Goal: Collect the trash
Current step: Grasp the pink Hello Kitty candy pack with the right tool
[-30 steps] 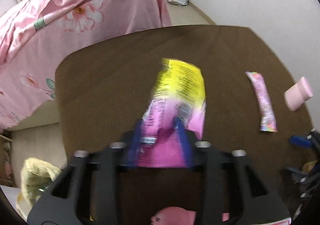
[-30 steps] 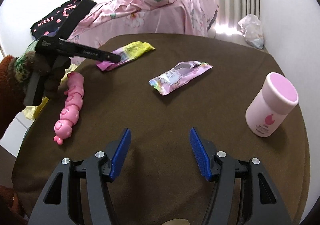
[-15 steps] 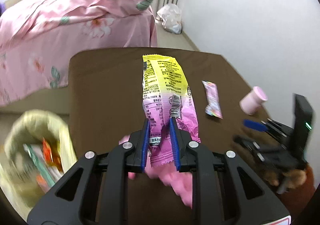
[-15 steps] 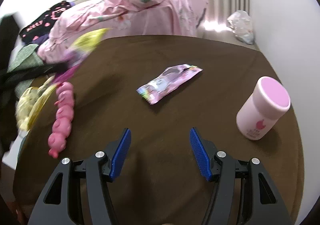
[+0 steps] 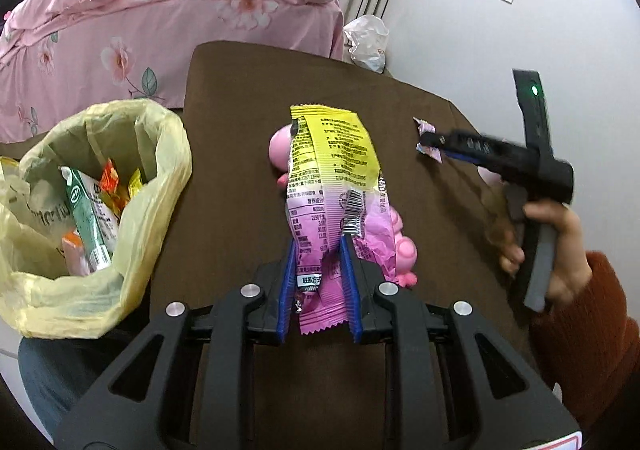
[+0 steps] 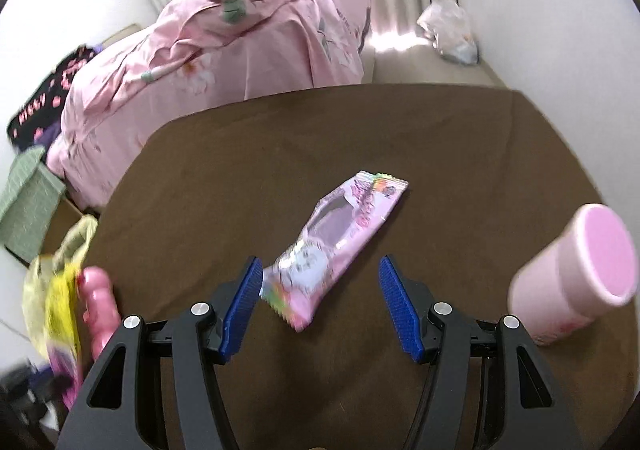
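Note:
My left gripper [image 5: 319, 246] is shut on a yellow and pink snack wrapper [image 5: 334, 169] and holds it above the brown table [image 5: 236, 153]. A yellow trash bag [image 5: 120, 177] with several wrappers inside stands open to the left, beside the table's edge. My right gripper [image 6: 320, 270] is open, its fingers on either side of the near end of a pink candy wrapper [image 6: 336, 246] lying on the table. The right gripper also shows in the left wrist view [image 5: 432, 139], by that wrapper [image 5: 425, 127].
A pink caterpillar toy [image 5: 400, 238] lies on the table behind the held wrapper; it also shows in the right wrist view [image 6: 98, 302]. A pink cup [image 6: 576, 274] stands at the right. A pink-covered bed [image 6: 224, 45] lies beyond the table.
My left gripper has lifted the yellow and pink wrapper off the table and swung left, bringing the trash bag into view. My right gripper has moved forward over the pink candy wrapper.

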Demonstrator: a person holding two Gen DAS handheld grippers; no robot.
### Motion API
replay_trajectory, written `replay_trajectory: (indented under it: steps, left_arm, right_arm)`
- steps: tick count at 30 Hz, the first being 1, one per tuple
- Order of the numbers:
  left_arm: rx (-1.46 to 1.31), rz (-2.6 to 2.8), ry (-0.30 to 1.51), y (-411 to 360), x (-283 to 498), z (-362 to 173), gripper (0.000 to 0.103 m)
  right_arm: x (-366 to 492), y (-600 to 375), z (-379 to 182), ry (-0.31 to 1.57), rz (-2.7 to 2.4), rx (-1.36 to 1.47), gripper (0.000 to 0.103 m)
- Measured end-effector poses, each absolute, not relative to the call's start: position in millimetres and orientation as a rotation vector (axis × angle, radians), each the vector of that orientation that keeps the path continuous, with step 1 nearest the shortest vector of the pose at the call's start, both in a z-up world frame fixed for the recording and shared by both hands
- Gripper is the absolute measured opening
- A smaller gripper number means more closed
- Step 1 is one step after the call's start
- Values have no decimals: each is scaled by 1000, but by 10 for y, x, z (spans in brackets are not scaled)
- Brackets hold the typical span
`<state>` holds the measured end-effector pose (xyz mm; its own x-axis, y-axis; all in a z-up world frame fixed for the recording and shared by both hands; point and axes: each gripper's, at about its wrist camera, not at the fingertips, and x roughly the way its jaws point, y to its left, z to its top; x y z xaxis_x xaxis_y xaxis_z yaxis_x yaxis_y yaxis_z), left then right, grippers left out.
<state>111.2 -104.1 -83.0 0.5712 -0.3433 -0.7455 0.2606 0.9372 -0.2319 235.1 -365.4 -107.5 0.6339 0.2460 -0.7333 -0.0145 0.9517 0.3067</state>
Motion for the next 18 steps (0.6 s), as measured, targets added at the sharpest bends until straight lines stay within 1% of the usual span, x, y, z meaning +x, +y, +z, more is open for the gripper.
replay_trajectory:
  steps: [1,2,4,9,11,15,17,18]
  left_arm:
    - [-108,-360,901,-1034,1105,-847,21]
    - [-115,-363,903,-1023,1102,-858,21]
    - [-133,-368,905,-997,1096,-863,21]
    - [-160,-371,908,-944,1096,-860,22]
    - [-172,-374,913,-924,1104,-860,24]
    - [-188,-390,924,-914,1102,-856,34]
    - [-186,-387,924,-922,1098,-855,37]
    - [-176,-380,923,-934,1097,-854,41]
  right_arm:
    - [2386,-3629,-1090,885,157,280,45]
    - [2415,-3597,-1102,898,167,271,34]
    - [2398,-3523,-1088,889,180,235,27]
    - [2196,-3399,-1047,863,199,140,25]
    - [2049,-3384,-1002,849,215,116,25]
    - [1728,-3392,-899,818,243,94,25]
    - [1540,-3389,-845,805,257,85,25]
    - [1479,-3387,-831,801,263,82,25]
